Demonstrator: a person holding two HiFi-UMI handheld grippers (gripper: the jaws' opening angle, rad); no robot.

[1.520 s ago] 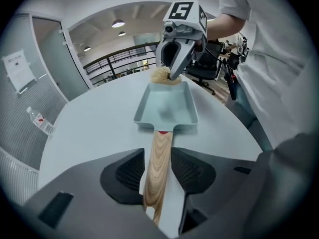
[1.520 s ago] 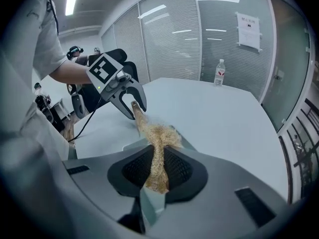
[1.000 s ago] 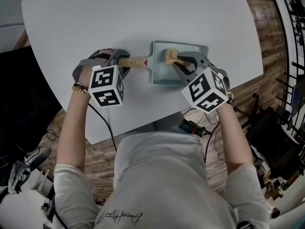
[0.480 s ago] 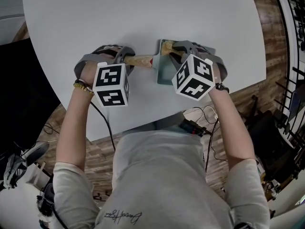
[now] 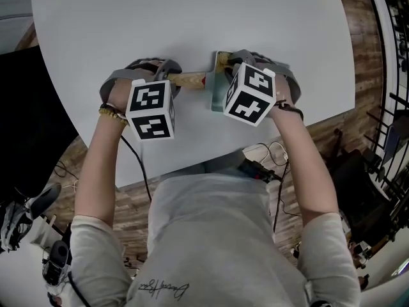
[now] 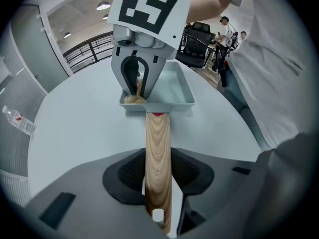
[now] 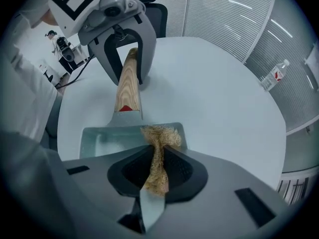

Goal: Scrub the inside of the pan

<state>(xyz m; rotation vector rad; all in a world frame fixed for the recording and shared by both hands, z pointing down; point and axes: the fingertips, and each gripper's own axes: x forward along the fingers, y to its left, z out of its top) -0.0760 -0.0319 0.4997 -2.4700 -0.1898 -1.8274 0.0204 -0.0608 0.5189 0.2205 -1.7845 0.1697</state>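
The left gripper (image 6: 158, 190), its jaws just drawn in, clamps the pale wooden handle (image 6: 157, 143) of the light-blue rectangular metal pan (image 6: 178, 89), which sits on the white counter (image 5: 192, 18). The right gripper (image 7: 155, 171) pinches a tan fibrous scourer (image 7: 160, 136) in the pan's handle-side corner. Scrubbing looks under way, with the far end likely left.

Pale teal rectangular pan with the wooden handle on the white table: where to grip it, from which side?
The wooden handle near its free end, from above, jaws across its narrow width. It runs straight out from the short wall of the teal pan, clear of the basin where the right gripper holds the tan fibrous scrubber. The left gripper, jaws just closed in, clamps it there.
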